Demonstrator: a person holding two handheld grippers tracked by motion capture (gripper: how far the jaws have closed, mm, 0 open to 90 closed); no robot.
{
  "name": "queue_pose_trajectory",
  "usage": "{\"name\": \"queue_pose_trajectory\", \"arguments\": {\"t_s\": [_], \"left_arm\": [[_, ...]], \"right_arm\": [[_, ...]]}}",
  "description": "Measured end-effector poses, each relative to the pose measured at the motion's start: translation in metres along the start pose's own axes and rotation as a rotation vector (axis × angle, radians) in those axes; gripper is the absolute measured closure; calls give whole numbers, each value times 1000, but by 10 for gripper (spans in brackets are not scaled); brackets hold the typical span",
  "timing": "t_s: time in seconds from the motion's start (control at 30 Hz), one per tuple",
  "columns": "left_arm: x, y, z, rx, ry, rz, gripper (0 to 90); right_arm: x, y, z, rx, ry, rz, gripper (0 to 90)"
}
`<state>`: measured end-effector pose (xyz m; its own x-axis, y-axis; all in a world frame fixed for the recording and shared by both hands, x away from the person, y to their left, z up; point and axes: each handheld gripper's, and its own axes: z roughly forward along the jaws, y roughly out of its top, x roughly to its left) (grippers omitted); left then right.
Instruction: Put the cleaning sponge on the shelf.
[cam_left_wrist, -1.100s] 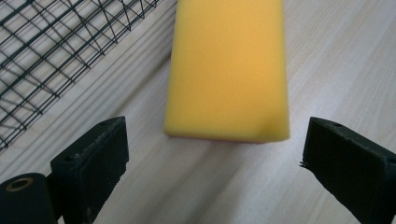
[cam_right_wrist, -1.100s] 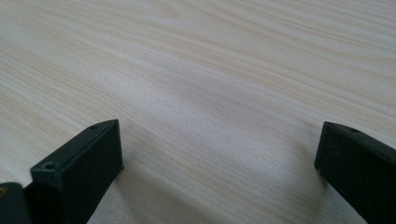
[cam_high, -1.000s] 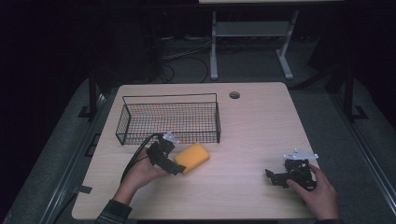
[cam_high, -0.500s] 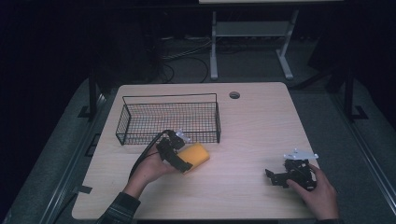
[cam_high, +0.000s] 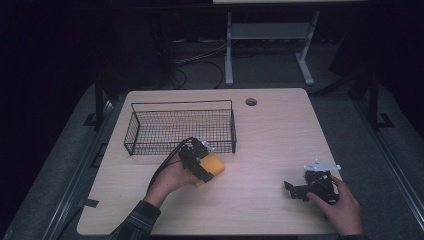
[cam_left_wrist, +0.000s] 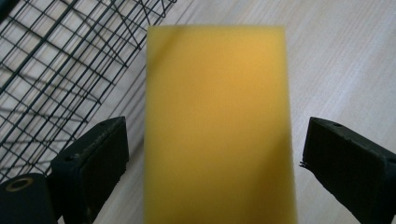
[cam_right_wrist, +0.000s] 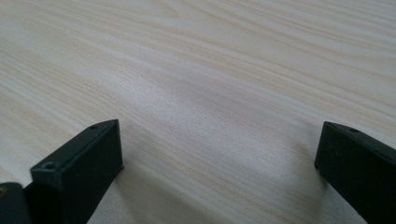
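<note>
Your left gripper (cam_high: 202, 162) sits at centre-left of the high view, just below the front wall of the wire basket (cam_high: 180, 127), with the yellow sponge (cam_high: 212, 166) between its jaws. In the left gripper view the sponge (cam_left_wrist: 219, 126) fills the middle of the frame, and both jaws stand spread on either side with a visible gap to each long edge; nothing is pinched yet. The basket (cam_left_wrist: 60, 70) mesh occupies the upper left of that frame, close beside the sponge. Your right gripper (cam_high: 300, 189) rests at lower right of the high view on the bare table (cam_high: 280, 130), well apart from the work; the right gripper view shows its jaws wide apart over plain wood grain (cam_right_wrist: 210, 93). Judgement: the step in hand looks like closing on the sponge ahead of a lift toward the basket. Risks from here: the sponge is soft, so a light squeeze may let it slump or slip out on the lift; an off-centre closure may twist it sideways. The jaw nearest the mesh has little room, so a tilt of your hand could snag the wire and drag the basket. Lifting too low would catch the sponge on the basket rim.
</note>
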<state>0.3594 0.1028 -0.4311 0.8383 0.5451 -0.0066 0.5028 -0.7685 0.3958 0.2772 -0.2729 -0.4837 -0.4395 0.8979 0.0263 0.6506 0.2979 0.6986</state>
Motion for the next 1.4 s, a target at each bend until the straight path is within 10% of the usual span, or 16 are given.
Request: {"name": "queue_pose_trajectory", "arguments": {"t_s": [1.4], "left_arm": [[-2,9,15,65,18,37,225]], "right_arm": [[0,0,0,0,0,0,1]]}}
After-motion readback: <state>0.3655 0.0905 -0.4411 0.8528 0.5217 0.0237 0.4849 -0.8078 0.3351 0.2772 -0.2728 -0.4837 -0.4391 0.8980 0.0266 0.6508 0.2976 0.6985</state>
